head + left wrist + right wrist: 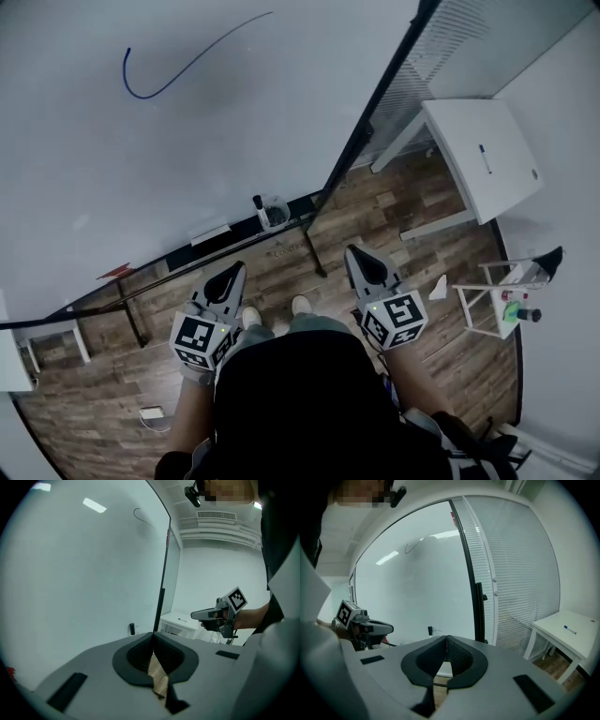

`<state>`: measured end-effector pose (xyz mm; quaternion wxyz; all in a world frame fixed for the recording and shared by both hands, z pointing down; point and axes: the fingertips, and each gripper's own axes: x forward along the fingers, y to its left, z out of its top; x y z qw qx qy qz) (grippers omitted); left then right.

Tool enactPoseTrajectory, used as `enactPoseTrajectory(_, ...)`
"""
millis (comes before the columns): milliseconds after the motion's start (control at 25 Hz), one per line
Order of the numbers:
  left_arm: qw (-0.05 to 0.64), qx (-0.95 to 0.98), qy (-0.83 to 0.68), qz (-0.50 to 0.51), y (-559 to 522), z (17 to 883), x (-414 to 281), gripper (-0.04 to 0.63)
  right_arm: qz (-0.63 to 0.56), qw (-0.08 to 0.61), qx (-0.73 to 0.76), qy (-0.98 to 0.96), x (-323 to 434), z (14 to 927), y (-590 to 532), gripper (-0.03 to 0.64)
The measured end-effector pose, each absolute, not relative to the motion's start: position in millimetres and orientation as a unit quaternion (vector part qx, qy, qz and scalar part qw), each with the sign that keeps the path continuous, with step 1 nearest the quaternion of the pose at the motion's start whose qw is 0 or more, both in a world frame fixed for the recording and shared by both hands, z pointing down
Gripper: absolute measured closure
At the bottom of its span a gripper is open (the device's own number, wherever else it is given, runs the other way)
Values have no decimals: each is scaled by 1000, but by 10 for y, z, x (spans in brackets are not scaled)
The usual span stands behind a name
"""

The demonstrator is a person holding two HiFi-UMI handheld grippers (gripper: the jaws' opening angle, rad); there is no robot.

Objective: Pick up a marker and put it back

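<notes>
Left tool, right tool shut; shoes head-view only

You face the whiteboard, with the table off to your right.
A cup sits on the whiteboard's ledge ahead; a marker lies on the table; a rack stands nearer you.

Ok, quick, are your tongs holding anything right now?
The left tongs are closed, holding nothing.
The right tongs are closed, holding nothing.
</notes>
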<state>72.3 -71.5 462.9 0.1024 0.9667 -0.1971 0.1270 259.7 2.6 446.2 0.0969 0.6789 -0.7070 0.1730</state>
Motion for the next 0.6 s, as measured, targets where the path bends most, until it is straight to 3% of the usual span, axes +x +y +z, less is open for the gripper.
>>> enactPoseTrajectory(600,93,976,-153,124,-672,4625,995,577,175,99,695,-691,2623,4500,252,588)
